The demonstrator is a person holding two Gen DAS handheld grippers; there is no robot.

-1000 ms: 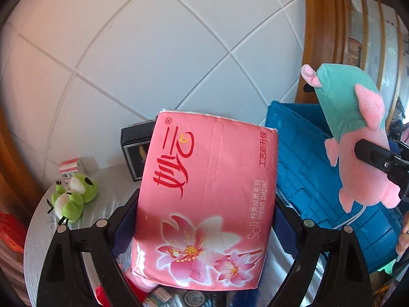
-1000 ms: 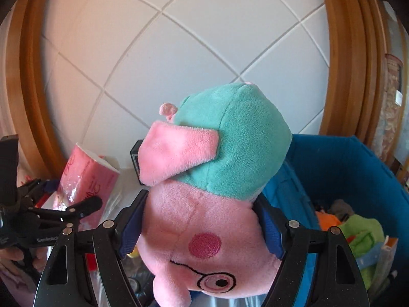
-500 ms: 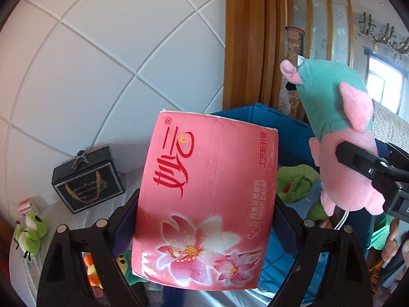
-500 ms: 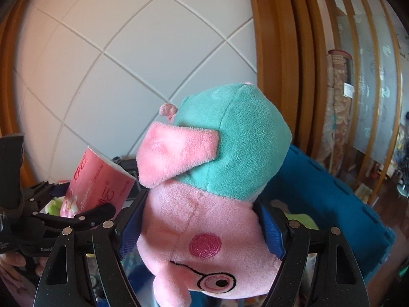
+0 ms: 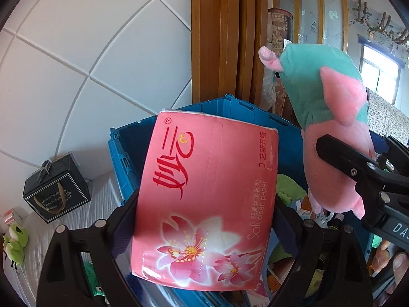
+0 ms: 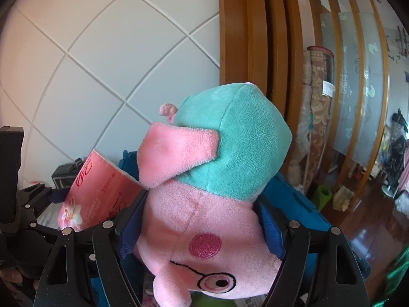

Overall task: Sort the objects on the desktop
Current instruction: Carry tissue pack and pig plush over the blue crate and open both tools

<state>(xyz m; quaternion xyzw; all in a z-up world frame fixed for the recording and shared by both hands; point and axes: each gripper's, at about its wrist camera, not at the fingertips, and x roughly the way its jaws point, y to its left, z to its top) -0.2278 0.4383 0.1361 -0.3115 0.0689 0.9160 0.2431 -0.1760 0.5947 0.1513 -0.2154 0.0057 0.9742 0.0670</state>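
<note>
One tissue pack (image 5: 204, 199), one pig plush (image 6: 212, 192), one blue bin (image 5: 122, 153), one black box (image 5: 55, 192), one frog toy (image 5: 15, 240)

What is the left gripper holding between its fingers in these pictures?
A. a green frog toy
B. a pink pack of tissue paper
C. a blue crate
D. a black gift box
B: the left gripper is clamped on the pink pack of tissue paper, its fingers pressing both sides.
</note>
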